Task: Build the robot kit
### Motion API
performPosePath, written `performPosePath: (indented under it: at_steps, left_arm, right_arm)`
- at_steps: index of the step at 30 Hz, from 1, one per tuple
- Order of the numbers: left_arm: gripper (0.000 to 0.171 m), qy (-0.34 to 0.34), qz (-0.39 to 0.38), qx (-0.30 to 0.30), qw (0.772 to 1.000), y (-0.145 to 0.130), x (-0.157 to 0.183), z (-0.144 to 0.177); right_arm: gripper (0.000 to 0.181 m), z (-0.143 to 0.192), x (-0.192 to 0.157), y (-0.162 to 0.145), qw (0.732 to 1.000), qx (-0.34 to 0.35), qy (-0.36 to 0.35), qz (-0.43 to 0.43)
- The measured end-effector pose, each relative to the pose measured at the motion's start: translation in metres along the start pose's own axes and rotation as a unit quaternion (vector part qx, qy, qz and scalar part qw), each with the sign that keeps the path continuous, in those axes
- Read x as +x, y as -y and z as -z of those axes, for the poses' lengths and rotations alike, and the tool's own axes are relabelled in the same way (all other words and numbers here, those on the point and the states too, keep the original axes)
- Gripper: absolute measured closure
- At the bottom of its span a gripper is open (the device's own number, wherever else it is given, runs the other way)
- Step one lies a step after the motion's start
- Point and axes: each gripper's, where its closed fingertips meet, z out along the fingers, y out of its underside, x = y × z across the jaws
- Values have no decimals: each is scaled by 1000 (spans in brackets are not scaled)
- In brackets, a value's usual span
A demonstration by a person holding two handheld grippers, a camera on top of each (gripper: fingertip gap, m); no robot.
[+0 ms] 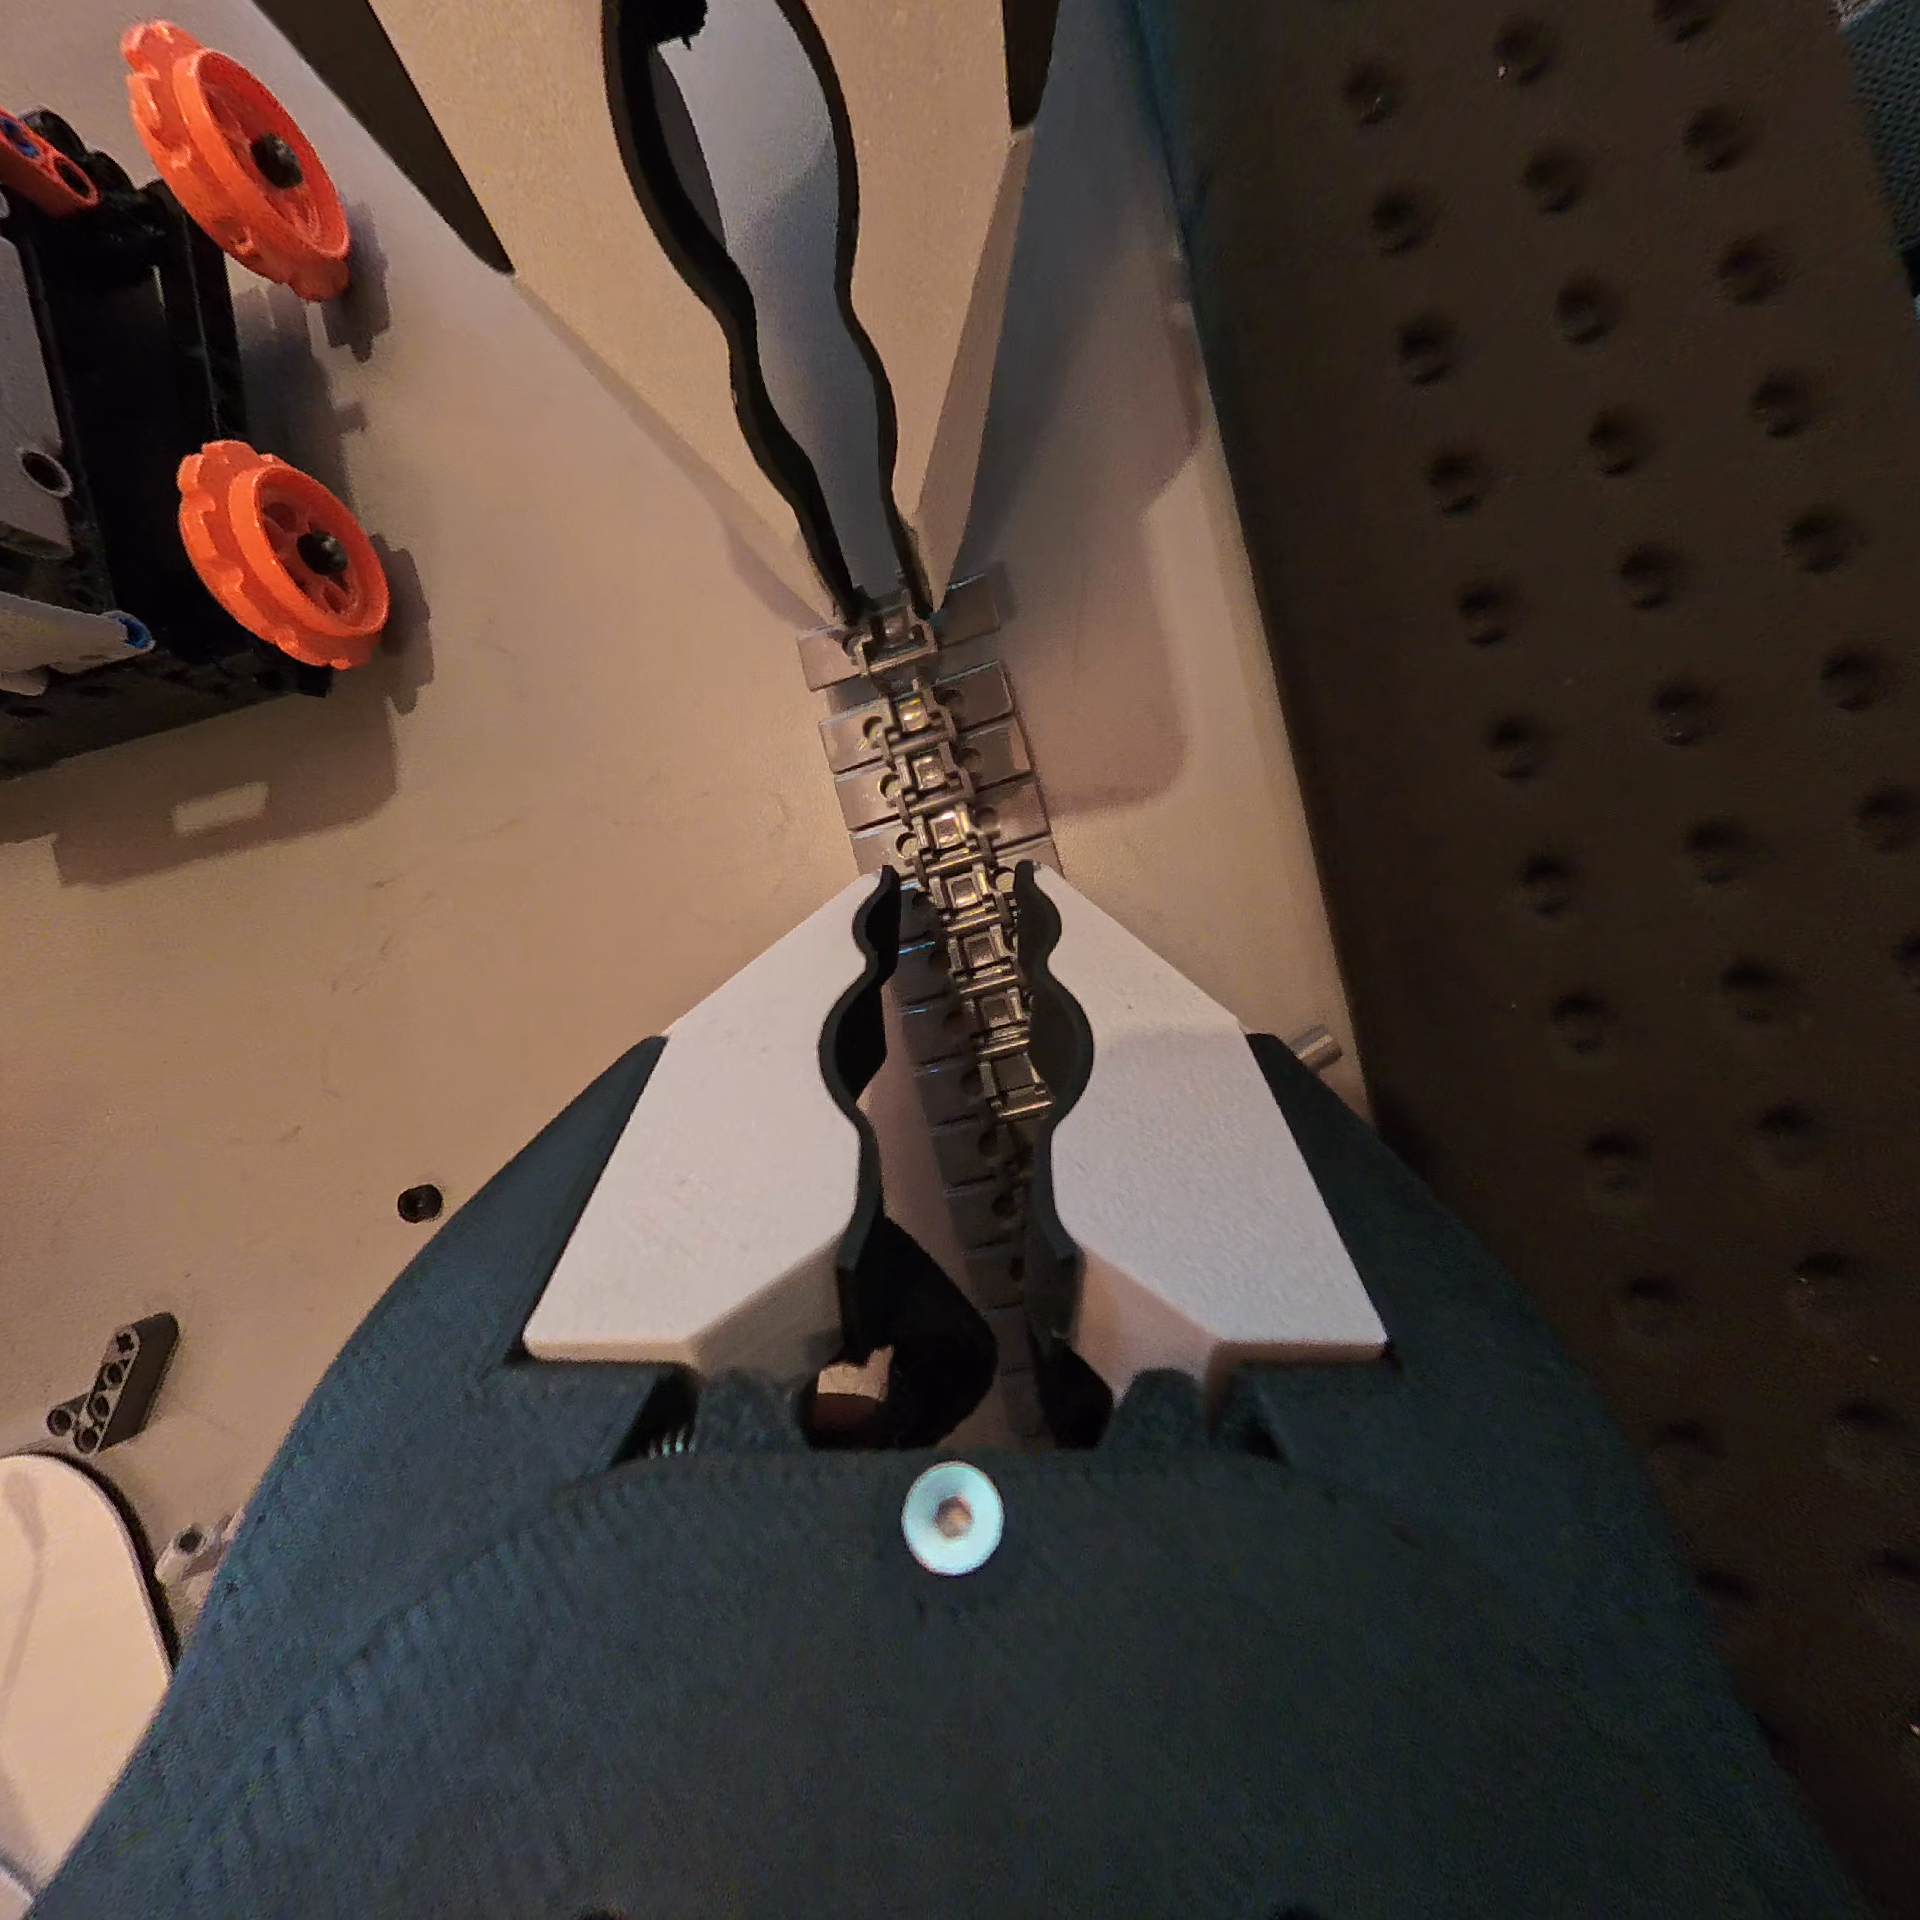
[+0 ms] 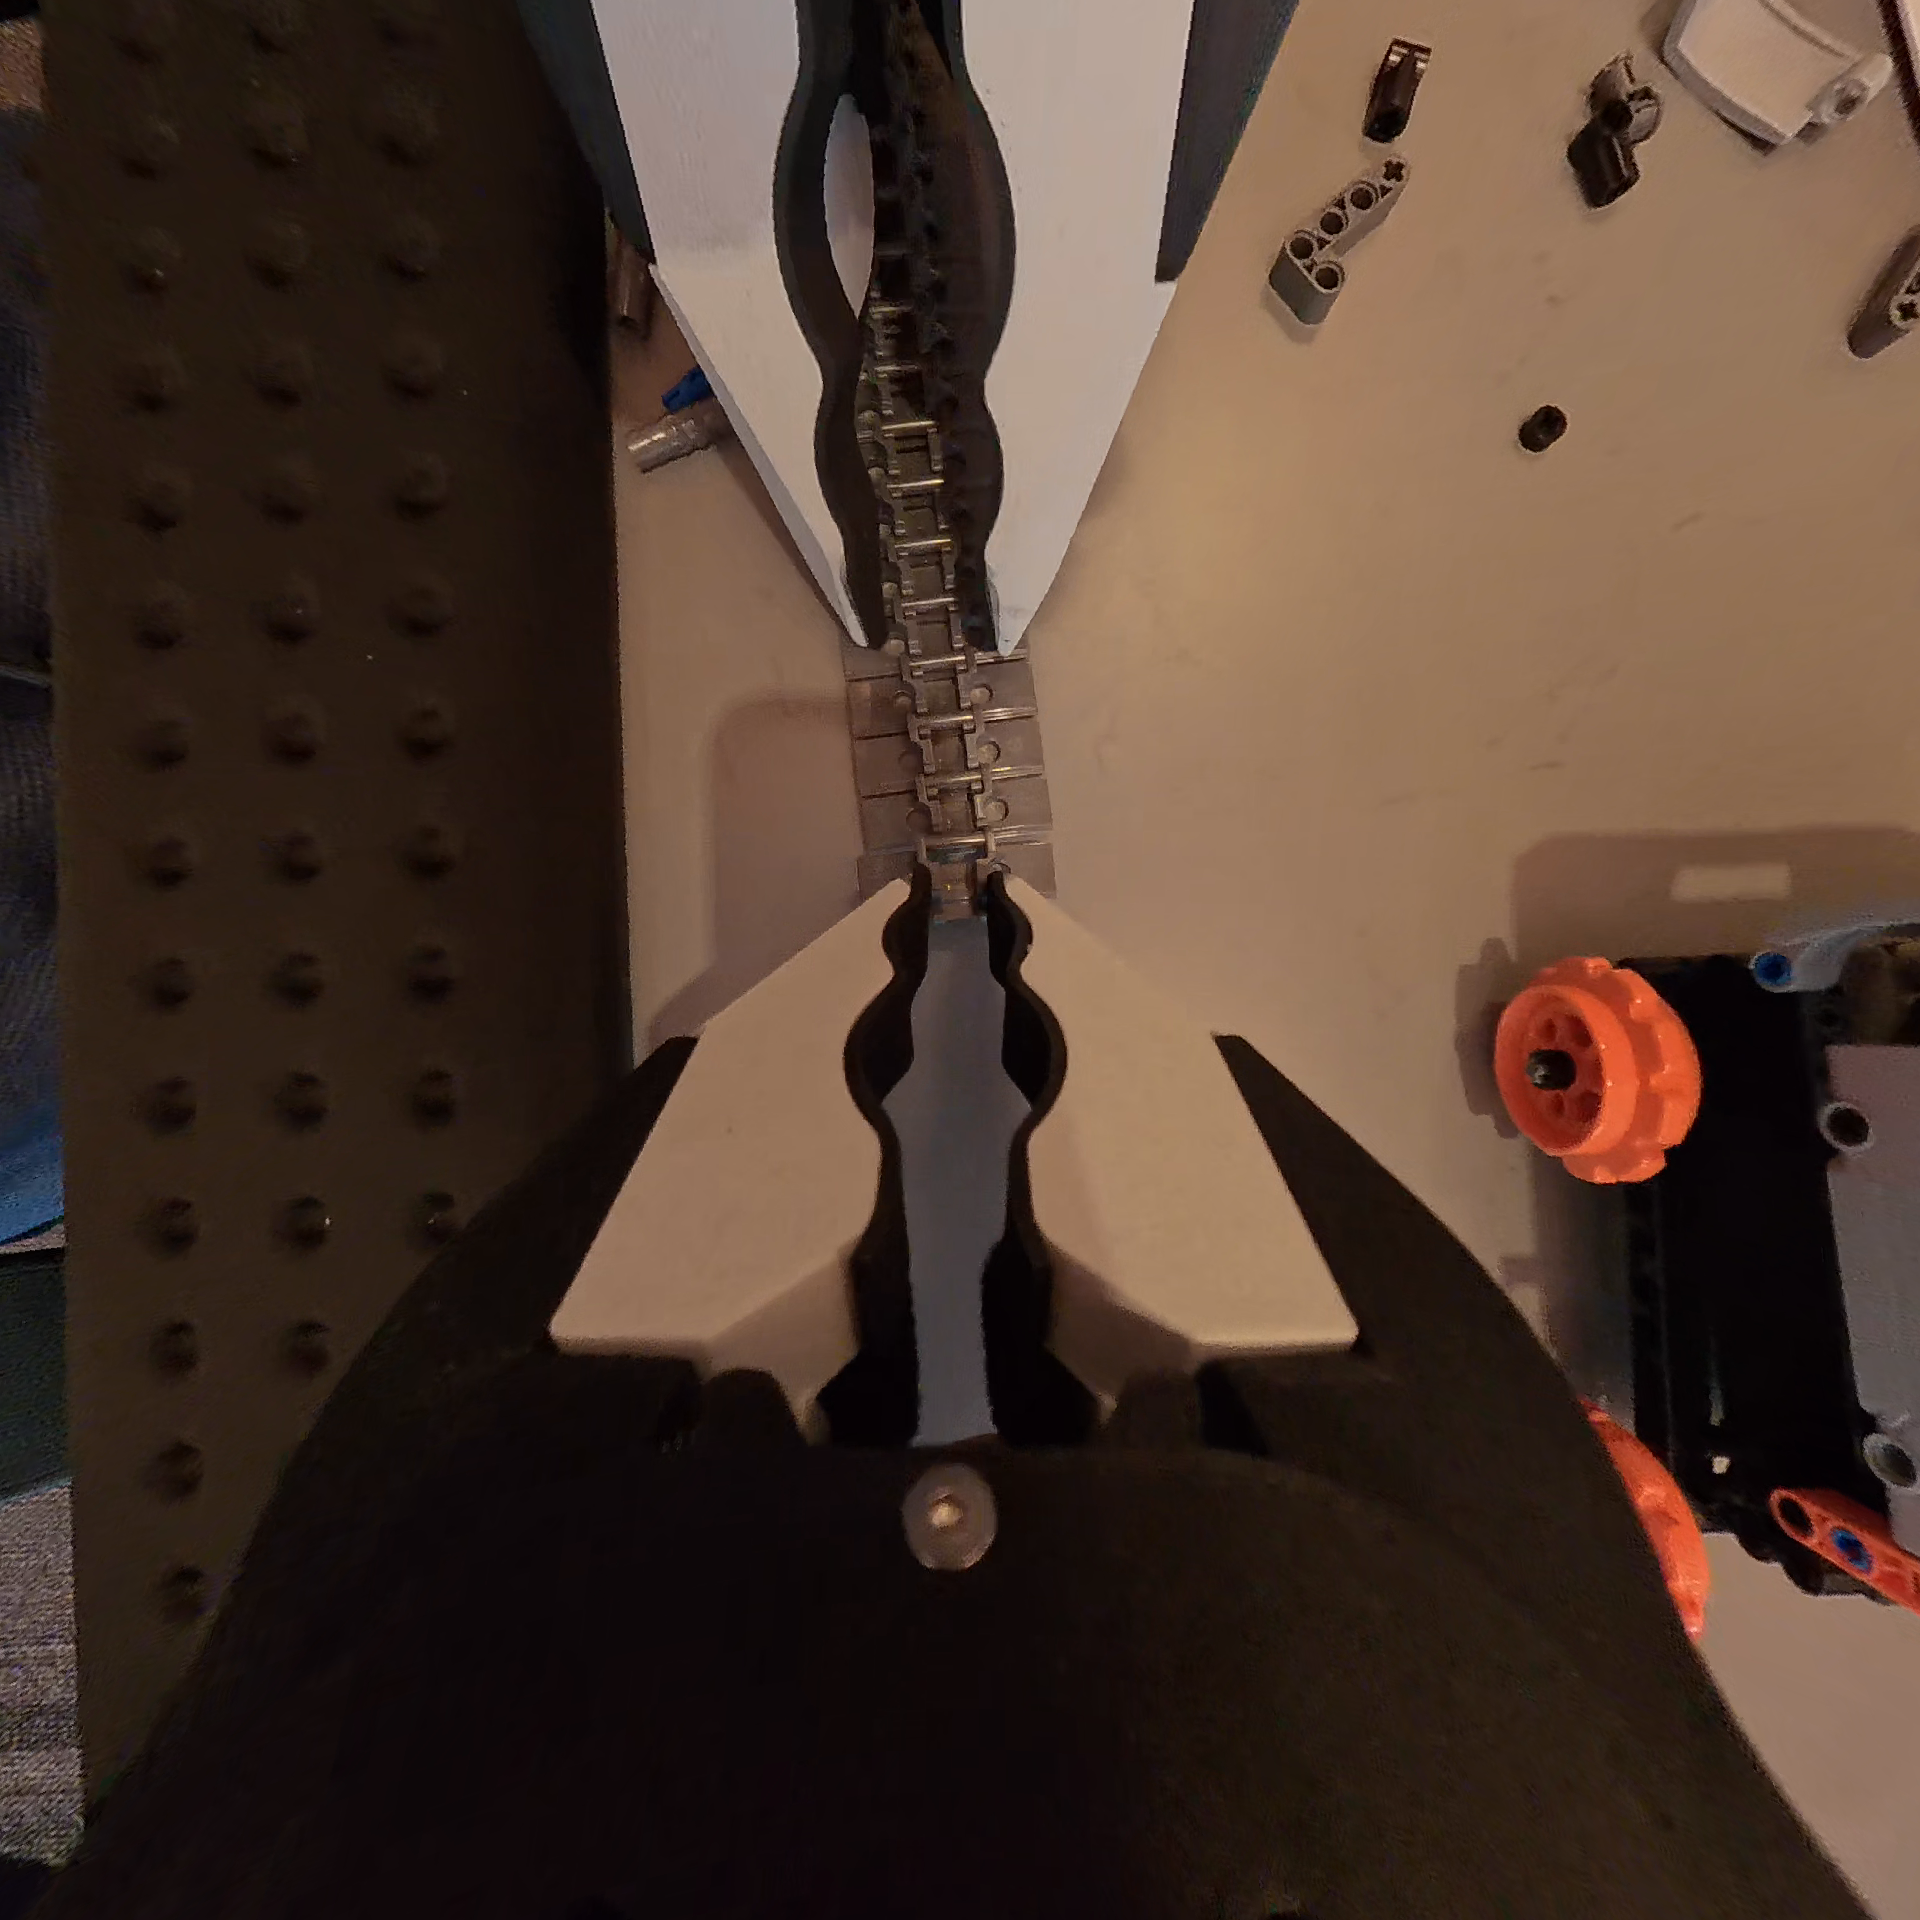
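Observation:
A grey tread chain of small links (image 1: pixel 935 769) is stretched between the two grippers, a little above the pale table. My left gripper (image 1: pixel 956 883) is shut on it, and the chain runs edge-on back between its black wavy pads. My right gripper (image 1: pixel 896 608) faces it from the top of the left wrist view and pinches the chain's far end link. In the right wrist view the right gripper (image 2: pixel 954 894) is shut on the end link of the chain (image 2: pixel 951 758). The left gripper (image 2: pixel 925 623) holds the chain opposite it.
A black brick-built vehicle with orange wheels (image 1: pixel 281 561) (image 2: pixel 1595 1070) sits on the table beside the grippers. A dark studded panel (image 1: pixel 1610 727) (image 2: pixel 291 727) borders the other side. Loose parts lie about: a grey bent beam (image 2: pixel 1335 234), a black pin (image 2: pixel 1541 426), a white piece (image 2: pixel 1766 62). The tips of one gripper are about 5 cm away from the tips of the other.

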Motion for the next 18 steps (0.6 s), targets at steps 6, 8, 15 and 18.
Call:
performPosePath:
  at_steps: [6, 8, 15, 18]
  left_arm:
    - [151, -6, 1, 1, 1000, 0, 1, 0]
    - [151, -7, 0, 1, 1000, 0, 1, 0]
    - [153, -11, -4, 2, 1000, 0, 2, 0]
    - [153, -13, -6, 1, 1000, 0, 2, 0]
  right_arm:
    - [173, -6, 2, -4, 1000, -25, -4, 9]
    - [173, -6, 3, -4, 1000, -28, -6, 11]
    - [173, -1, 4, -7, 999, -48, -3, 25]
    - [173, -2, 4, -9, 998, -61, 5, 34]
